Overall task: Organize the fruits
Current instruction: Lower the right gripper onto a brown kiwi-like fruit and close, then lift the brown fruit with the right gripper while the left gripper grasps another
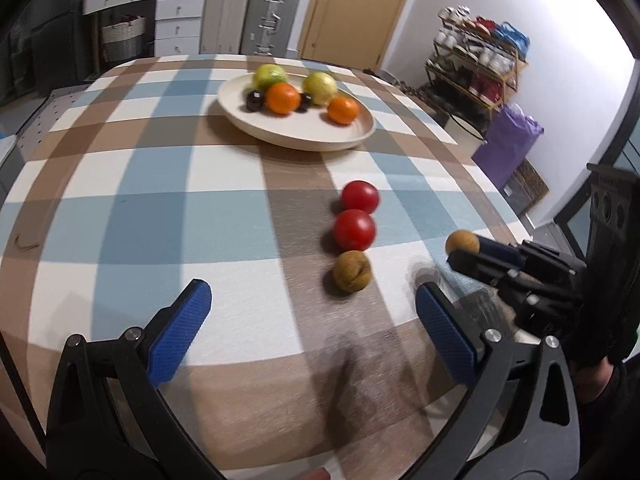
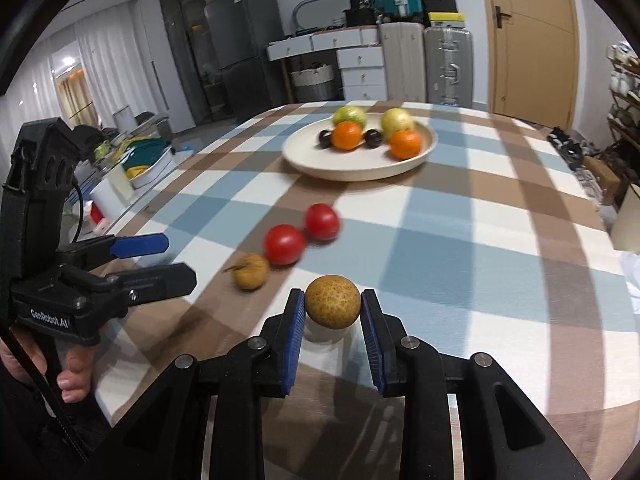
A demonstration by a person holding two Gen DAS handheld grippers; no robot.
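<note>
A cream plate at the far side of the checked table holds two green-yellow fruits, two oranges and two dark plums. Two red tomatoes and a wrinkled brown fruit lie in a row on the cloth. My right gripper is shut on a second round brown fruit, just above the table. My left gripper stands open with nothing between its fingers. It hovers just short of the wrinkled brown fruit.
The table's right edge runs close to my right gripper. Beyond it are a purple bag and a cluttered shelf. Suitcases, drawers and a door stand behind the table. A hand holds the left gripper.
</note>
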